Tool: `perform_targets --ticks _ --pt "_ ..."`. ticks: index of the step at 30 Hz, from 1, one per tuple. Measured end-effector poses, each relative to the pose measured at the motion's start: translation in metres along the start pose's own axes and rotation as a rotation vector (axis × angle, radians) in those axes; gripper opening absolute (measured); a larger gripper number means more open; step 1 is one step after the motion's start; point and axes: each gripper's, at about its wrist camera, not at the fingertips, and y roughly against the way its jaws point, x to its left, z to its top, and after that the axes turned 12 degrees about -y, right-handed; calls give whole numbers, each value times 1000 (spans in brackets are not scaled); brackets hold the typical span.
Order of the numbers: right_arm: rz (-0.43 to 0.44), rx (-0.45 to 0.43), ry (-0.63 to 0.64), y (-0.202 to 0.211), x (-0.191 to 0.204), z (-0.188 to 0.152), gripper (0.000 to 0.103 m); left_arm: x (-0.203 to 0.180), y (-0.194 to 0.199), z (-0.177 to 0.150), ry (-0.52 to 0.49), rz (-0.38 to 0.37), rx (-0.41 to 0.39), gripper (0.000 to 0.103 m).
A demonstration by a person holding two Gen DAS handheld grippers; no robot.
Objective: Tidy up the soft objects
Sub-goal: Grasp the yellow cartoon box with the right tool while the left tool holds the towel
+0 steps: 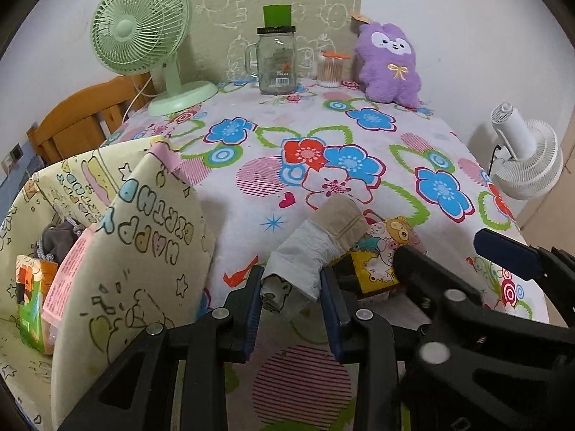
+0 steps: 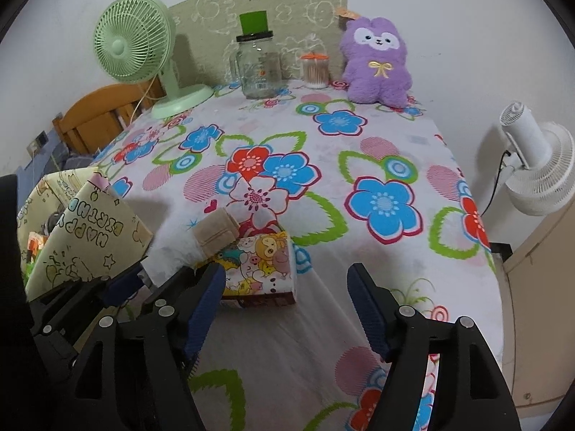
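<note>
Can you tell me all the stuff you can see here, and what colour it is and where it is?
rolled cloth bundle: 1, grey-white with a beige band, held in the left gripper
cartoon tissue pack: 1, many colours, near edge of the table
storage bag: 1, cream with HAPPY BIRTHDAY print, left of the table, things inside
plush toy: 1, purple, far right of the table
glass jar mug: 1, clear, dark lid, far middle
cotton swab jar: 1, clear, orange lid, beside the plush
desk fan: 1, green, far left
floor fan: 1, white, right of the table
tablecloth: 1, flowered
chair: 1, wooden, left
left gripper: black, clamped on the bundle
right gripper: black, open, empty
</note>
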Motion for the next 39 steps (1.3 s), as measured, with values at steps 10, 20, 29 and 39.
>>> perform_targets --ticks 10,20,29,39 --pt "-22 16 -28 -6 -11 2 82 -10 -8 5 -13 -129 -8 29" --pt "16 18 -8 -10 -1 1 92 3 0 0 -5 -18 1 29" --pt "-28 66 6 -37 3 -1 91 2 -14 -5 -21 -31 52 29" --pt "-66 58 -12 -34 3 -3 76 1 -13 -5 -26 -74 49 26"
